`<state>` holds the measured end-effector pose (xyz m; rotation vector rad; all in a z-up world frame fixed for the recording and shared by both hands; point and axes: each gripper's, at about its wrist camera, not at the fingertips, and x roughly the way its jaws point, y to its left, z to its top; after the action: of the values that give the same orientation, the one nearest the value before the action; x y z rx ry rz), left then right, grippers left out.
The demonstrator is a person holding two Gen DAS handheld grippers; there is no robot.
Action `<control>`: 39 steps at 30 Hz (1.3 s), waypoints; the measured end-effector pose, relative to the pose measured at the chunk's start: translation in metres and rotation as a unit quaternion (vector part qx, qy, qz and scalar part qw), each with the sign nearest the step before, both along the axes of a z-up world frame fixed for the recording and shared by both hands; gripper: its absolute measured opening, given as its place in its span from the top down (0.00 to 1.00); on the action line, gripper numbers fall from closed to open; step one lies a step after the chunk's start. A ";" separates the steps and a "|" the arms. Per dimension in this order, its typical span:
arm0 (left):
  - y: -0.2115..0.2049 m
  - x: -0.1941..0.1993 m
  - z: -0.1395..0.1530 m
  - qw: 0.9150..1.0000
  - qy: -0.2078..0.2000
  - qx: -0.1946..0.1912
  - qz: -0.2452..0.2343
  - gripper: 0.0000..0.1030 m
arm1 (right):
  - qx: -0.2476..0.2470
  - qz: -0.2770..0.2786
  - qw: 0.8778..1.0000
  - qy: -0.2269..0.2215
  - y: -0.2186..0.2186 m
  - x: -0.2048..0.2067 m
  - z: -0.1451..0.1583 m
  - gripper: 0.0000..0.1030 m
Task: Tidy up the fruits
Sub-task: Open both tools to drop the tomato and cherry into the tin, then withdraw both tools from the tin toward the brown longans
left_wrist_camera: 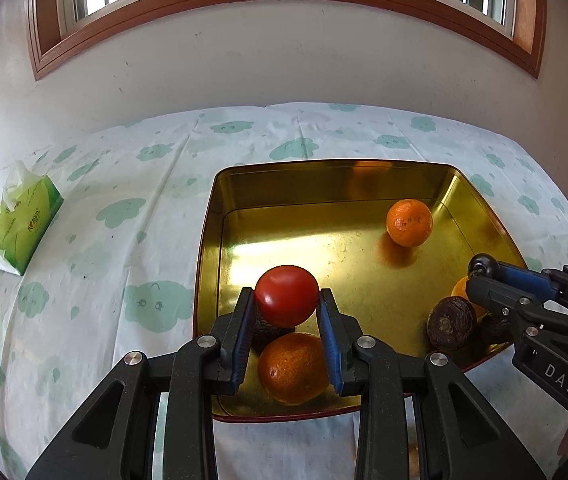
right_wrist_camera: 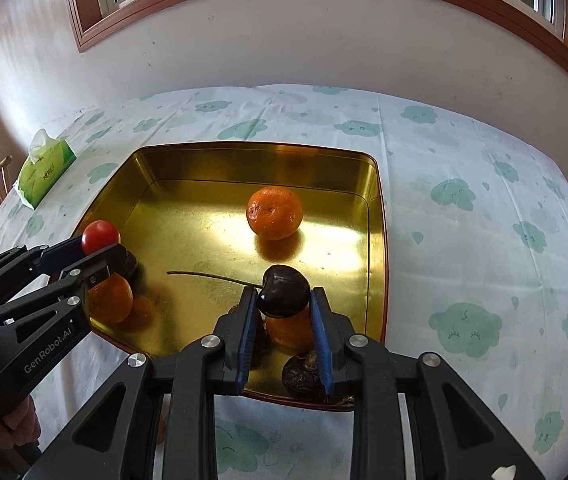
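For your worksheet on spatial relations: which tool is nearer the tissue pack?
Left. The left tool holds a tomato at the tray's side facing the tissue pack; the right tool works the opposite side.

An orange [left_wrist_camera: 409, 222] lies in the tray [left_wrist_camera: 324, 184], tissue pack [left_wrist_camera: 23, 224] left.

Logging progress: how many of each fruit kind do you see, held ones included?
Oranges: 3
Brown fruits: 3
Tomato: 1
Cherry: 1
Total: 8
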<state>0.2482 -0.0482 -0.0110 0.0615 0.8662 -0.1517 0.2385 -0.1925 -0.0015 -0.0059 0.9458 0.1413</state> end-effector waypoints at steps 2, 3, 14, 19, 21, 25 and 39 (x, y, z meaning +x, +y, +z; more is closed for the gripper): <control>-0.001 0.001 -0.003 1.000 0.004 0.001 -0.001 0.69 | -0.001 0.001 1.000 -0.001 0.001 0.001 0.000 0.75; -0.001 0.001 -0.004 1.000 0.005 0.002 -0.002 0.69 | -0.002 0.001 1.000 -0.001 0.001 0.001 0.000 0.75; -0.002 -0.002 -0.007 1.000 0.011 0.008 -0.001 0.68 | 0.001 0.000 1.000 -0.004 0.002 -0.003 0.004 0.65; -0.003 -0.007 -0.006 1.000 0.012 0.006 -0.002 0.65 | 0.003 -0.003 1.000 -0.009 0.000 -0.012 0.010 0.65; -0.003 -0.010 -0.004 1.000 0.010 0.005 -0.004 0.60 | 0.005 -0.004 1.000 -0.011 -0.001 -0.017 0.012 0.65; -0.004 -0.018 0.000 1.000 0.004 0.010 -0.003 0.55 | 0.006 -0.006 1.000 -0.015 -0.003 -0.029 0.016 0.64; 0.016 -0.084 0.020 1.000 -0.024 0.003 0.006 0.54 | 0.006 -0.004 1.000 -0.010 -0.001 -0.094 0.005 0.61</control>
<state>0.1642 -0.0325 0.0086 0.0658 0.8200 -0.1349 0.1447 -0.1932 0.0036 0.0081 0.9255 0.1389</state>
